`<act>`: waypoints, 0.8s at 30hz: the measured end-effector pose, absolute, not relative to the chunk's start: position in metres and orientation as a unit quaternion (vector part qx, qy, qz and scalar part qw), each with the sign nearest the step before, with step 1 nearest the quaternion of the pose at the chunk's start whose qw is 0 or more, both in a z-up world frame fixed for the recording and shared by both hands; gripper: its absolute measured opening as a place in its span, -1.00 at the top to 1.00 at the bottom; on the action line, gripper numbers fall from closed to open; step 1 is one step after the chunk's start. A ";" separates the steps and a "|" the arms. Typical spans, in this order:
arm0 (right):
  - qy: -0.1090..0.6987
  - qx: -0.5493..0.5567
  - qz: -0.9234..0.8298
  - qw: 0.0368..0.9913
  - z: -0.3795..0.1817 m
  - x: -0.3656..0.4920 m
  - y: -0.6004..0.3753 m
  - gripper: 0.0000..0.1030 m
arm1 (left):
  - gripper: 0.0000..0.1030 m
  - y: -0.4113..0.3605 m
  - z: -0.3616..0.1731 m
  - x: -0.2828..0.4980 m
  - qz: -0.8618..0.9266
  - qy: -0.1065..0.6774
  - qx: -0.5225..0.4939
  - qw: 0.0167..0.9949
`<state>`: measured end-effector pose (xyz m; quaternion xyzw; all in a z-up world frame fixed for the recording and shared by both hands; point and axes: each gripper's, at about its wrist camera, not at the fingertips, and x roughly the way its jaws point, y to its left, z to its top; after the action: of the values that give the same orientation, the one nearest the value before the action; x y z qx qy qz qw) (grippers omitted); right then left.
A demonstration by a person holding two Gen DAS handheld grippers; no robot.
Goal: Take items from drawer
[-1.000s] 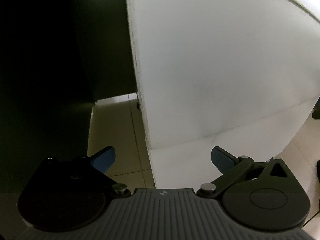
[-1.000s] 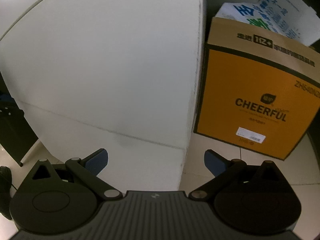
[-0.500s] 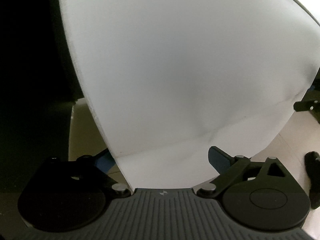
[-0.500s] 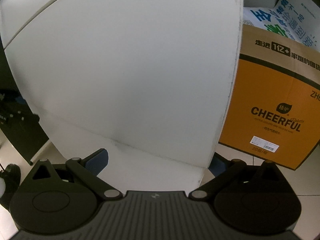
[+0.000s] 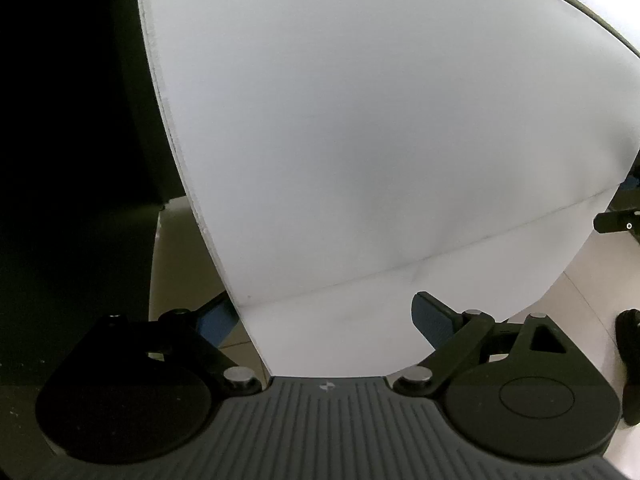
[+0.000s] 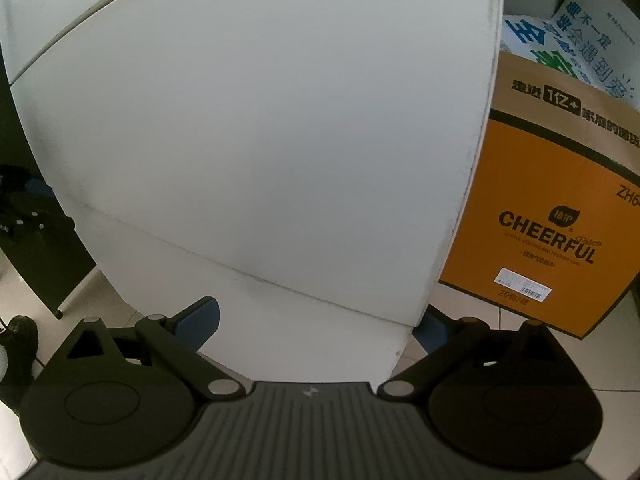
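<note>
Since a second ago my left gripper [image 5: 326, 316] slid across the white cabinet [image 5: 360, 140], jaws closing slightly but wide, empty; right gripper [image 6: 316, 320] likewise gapes, empty. Both straddle cabinet corners, so pads could snag.

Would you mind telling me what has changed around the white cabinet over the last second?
Both grippers have closed in on the white cabinet. The left gripper now straddles its left front corner, one blue finger behind the edge; its jaws have just been closing, nothing visibly pinched. The right gripper now straddles the right front corner, beside the orange carton. The cabinet front shows no opening, and the carton has not moved.
</note>
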<state>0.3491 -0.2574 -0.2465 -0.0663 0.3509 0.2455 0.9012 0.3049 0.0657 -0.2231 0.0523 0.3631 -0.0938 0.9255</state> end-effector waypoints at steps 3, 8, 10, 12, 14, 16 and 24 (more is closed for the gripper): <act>0.352 -0.069 0.247 0.900 -0.246 0.348 -0.258 -0.96 | -0.80 0.060 -0.224 0.301 -0.096 0.362 0.063 0.925; 0.353 -0.065 0.243 0.901 -0.244 0.346 -0.260 -0.97 | -0.80 0.050 -0.225 0.294 -0.097 0.363 0.070 0.924; 0.353 -0.062 0.241 0.902 -0.243 0.343 -0.261 -0.97 | -0.80 0.046 -0.224 0.292 -0.098 0.364 0.070 0.923; 0.352 -0.063 0.240 0.902 -0.243 0.336 -0.261 -0.98 | -0.80 0.042 -0.224 0.289 -0.099 0.365 0.072 0.923; 0.352 -0.061 0.240 0.903 -0.243 0.327 -0.262 -1.00 | -0.80 0.037 -0.224 0.282 -0.097 0.365 0.073 0.923; 0.353 -0.058 0.244 0.901 -0.242 0.317 -0.264 -1.00 | -0.81 0.032 -0.225 0.271 -0.097 0.364 0.074 0.924; 0.368 -0.054 0.242 0.896 -0.237 0.299 -0.267 -1.00 | -0.81 0.011 -0.225 0.229 -0.085 0.372 0.051 0.923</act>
<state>0.2986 -0.2673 -0.2365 -0.0542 0.3682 0.2423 0.8960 0.2293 0.0115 -0.2251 0.0508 0.3717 -0.0847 0.9231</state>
